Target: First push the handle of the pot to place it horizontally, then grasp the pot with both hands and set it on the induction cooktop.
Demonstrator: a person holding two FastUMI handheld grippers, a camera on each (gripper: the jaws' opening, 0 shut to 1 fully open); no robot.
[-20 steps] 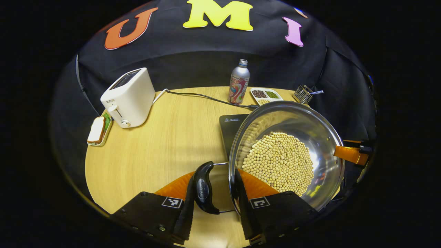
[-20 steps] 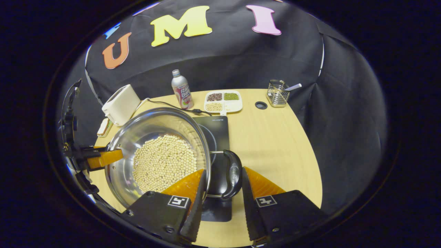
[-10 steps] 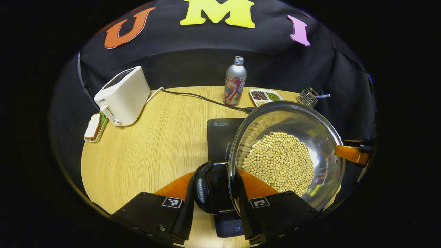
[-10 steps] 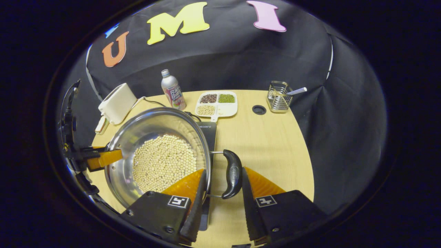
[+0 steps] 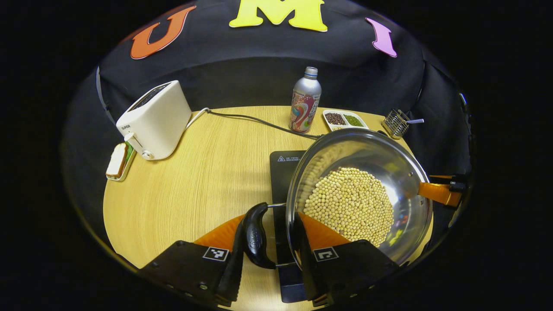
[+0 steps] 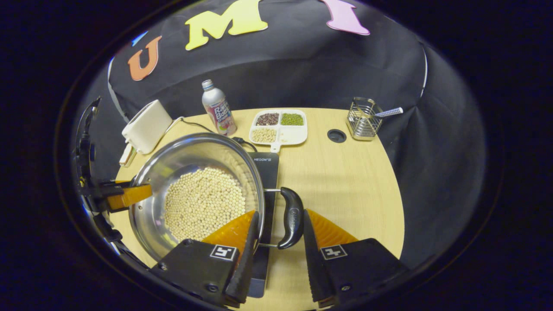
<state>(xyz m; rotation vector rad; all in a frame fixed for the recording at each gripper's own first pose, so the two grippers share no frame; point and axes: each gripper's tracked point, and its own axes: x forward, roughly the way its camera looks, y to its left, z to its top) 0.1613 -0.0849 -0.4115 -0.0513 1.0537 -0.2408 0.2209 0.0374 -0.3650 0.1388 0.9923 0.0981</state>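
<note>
In the left gripper view, the left gripper [image 5: 268, 248] has its fingers closed around a pot handle [image 5: 255, 236] – the pot [image 5: 358, 194] hangs above the cooktop [image 5: 283, 168]. In the right gripper view, the right gripper [image 6: 276, 250] clamps the opposite handle [image 6: 292, 217] – the cooktop lies directly beneath.
</note>
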